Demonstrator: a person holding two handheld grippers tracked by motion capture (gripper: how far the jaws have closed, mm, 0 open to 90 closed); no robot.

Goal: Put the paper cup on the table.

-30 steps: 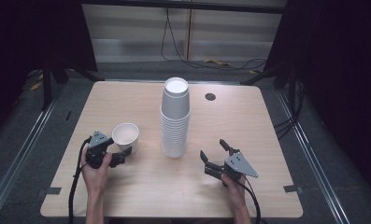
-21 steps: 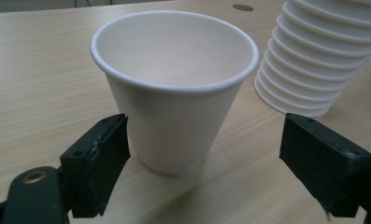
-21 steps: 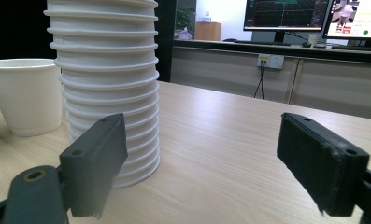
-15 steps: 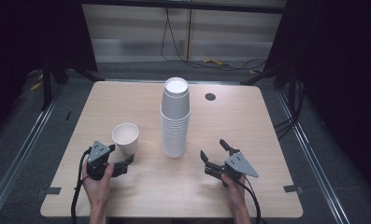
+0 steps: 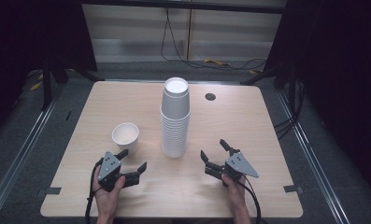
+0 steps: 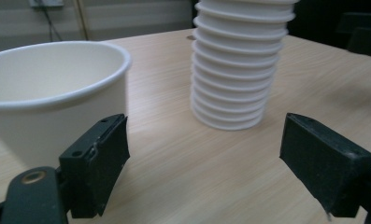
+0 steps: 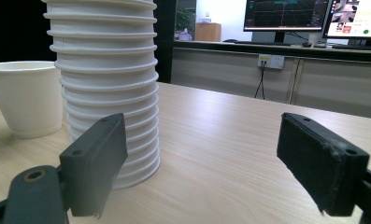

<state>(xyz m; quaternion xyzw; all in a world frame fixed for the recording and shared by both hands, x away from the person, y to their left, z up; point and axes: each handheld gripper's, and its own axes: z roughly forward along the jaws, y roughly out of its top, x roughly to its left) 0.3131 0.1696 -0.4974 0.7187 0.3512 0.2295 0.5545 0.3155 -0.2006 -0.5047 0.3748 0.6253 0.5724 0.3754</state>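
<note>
One white paper cup (image 5: 125,136) stands upright on the pale wood-grain desk (image 5: 248,121), left of a ribbed cup stack (image 5: 175,119). Left gripper (image 5: 129,164), wide and empty, has drawn back from the cup; right gripper (image 5: 214,152) is wide too. Grey floor surrounds.
</note>
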